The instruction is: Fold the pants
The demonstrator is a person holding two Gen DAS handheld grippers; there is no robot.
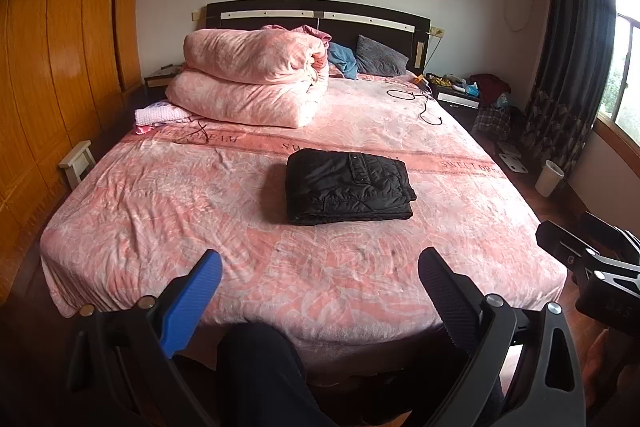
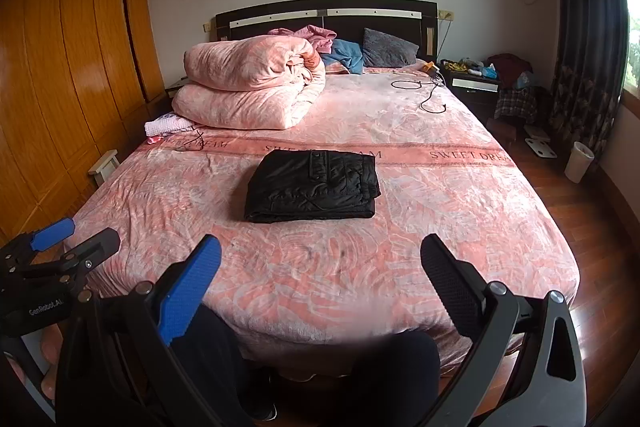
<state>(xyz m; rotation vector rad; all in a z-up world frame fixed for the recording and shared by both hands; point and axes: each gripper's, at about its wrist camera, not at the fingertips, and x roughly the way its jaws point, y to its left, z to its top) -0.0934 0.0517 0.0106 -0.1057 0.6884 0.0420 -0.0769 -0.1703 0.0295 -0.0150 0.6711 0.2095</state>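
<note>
Black quilted pants (image 1: 349, 186) (image 2: 314, 185) lie folded into a compact rectangle on the pink bedspread (image 1: 200, 211) (image 2: 440, 211), near the middle of the bed. My left gripper (image 1: 320, 265) is open and empty, held back over the foot of the bed, well short of the pants. My right gripper (image 2: 320, 255) is open and empty too, at about the same distance from them. The right gripper's body also appears at the right edge of the left wrist view, and the left gripper (image 2: 74, 237) shows open at the left of the right wrist view.
A rolled pink duvet (image 1: 248, 83) and pillows (image 1: 380, 57) sit near the dark headboard, with a black cable (image 1: 420, 103) on the bed's far right. A wooden wardrobe (image 1: 60, 67) lines the left. A person's dark-clad legs (image 1: 260, 379) are below the grippers. A white bin (image 2: 578, 155) stands on the floor at right.
</note>
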